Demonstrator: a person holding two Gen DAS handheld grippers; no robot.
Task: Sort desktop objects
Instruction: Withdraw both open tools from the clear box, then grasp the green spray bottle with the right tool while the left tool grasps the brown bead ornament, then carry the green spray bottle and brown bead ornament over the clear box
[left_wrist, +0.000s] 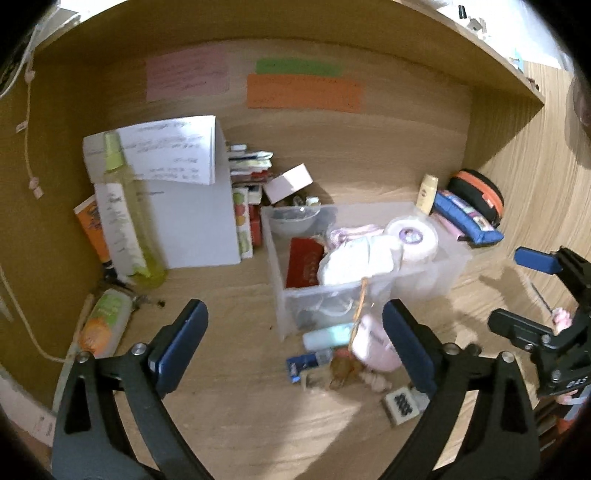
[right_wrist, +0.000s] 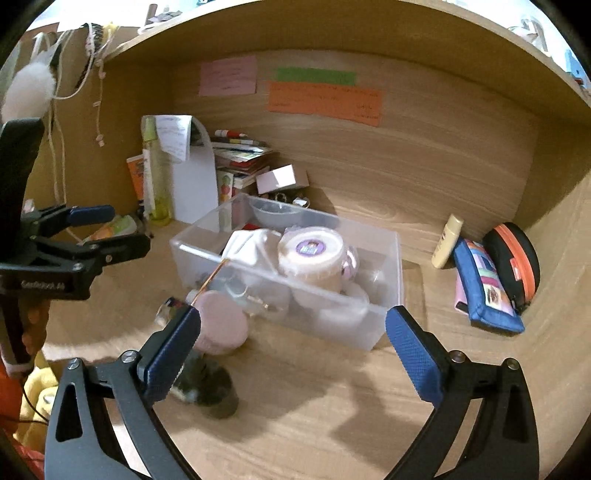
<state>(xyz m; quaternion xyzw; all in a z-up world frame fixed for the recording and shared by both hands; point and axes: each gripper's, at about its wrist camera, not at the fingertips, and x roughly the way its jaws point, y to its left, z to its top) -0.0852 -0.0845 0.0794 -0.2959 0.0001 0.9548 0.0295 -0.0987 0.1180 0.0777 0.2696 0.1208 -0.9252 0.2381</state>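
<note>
While both grippers, left (left_wrist: 293, 341) and right (right_wrist: 293, 349), hung with jaws apart and empty, loose clutter (left_wrist: 343, 358) lay lower centre against the bin (left_wrist: 275, 258); a careless reach risked scattering it.

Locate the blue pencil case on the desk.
The blue pencil case lies at the desk's right rear corner, leaning against the black-and-orange zip pouch, with the cream bottle just left of it.
</note>
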